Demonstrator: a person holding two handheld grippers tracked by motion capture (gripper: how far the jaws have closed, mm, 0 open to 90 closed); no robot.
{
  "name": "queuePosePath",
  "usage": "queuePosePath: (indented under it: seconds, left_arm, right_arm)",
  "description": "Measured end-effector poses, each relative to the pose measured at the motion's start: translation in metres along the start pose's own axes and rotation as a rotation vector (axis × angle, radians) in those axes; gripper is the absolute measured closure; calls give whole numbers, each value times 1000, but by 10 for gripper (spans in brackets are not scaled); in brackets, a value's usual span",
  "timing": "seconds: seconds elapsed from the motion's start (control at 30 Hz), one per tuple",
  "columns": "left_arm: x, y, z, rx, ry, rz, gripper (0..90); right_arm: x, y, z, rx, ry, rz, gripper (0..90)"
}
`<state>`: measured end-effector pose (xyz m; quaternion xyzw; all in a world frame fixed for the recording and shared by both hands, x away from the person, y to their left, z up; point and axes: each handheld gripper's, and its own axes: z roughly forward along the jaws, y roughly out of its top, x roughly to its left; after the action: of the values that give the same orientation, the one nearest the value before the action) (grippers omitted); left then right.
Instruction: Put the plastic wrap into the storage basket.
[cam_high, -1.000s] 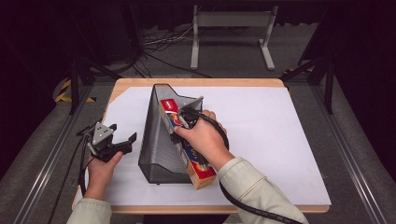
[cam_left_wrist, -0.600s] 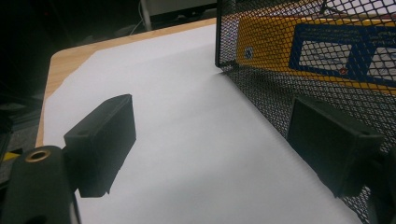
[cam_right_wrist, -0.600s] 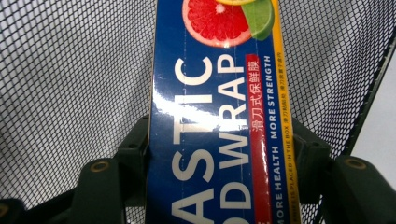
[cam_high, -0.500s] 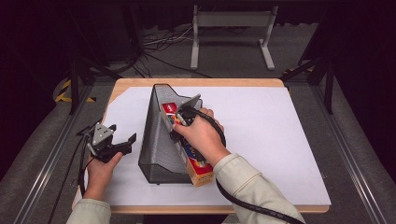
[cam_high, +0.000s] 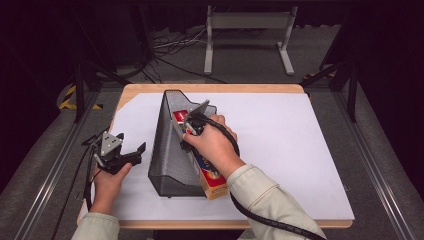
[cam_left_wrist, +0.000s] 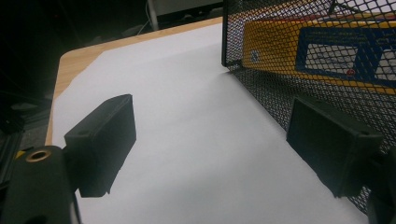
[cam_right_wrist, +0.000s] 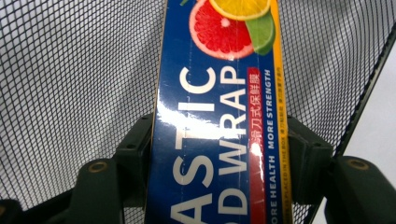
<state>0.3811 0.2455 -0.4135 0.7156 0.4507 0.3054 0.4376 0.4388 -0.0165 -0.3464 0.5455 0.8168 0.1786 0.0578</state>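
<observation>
box nearly seated in the mesh holder

your right claw (cam_right_wrist: 219, 154) has just been easing its jaws wider, though they're still pinching the plastic wrap box (cam_right_wrist: 219, 116) between them. the box lies inside the mesh holder (cam_high: 172, 150), one end poking out. left: let go and withdraw. your left claw (cam_left_wrist: 210, 144) waits spread and empty, the holder just beside one jaw.

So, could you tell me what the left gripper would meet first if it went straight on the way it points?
Probably the black mesh file holder: the left gripper has its one jaw right beside the holder's wall, though depth is unclear.
</observation>
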Motion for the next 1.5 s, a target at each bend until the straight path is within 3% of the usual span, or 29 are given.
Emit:
queuePosePath:
  seconds: [0.07, 0.27, 0.37, 0.6, 0.77, 0.9, 1.13, 1.27, 1.5]
  left_arm:
    - [-1, 0, 1, 2, -2, 3, 167]
    - [-2, -1, 2, 13, -7, 19, 165]
    - [-1, -1, 1, 11, -5, 12, 164]
    - [-1, -2, 1, 13, -4, 10, 164]
    - [0, -3, 0, 11, -7, 3, 163]
    - [-1, -3, 1, 10, -10, 3, 163]
    - [-1, -3, 3, 15, -14, 0, 163]
    - [-2, -2, 3, 15, -16, 4, 163]
    - [-1, -3, 2, 16, -13, 2, 162]
  right_arm:
    - [-1, 0, 0, -2, 4, -5, 369]
    - [-2, -1, -5, -56, 56, -22, 211]
    - [-1, -3, -10, -69, 64, -65, 147]
    - [-5, -7, -28, -157, 59, -114, 131]
    - [-15, -10, -36, -292, 99, -161, 132]
    - [-21, -15, -43, -360, 126, -191, 133]
    - [-28, -22, -57, -413, 159, -212, 129]
    - [-37, -32, -72, -460, 188, -259, 130]
    - [-53, -42, -86, -504, 206, -284, 130]
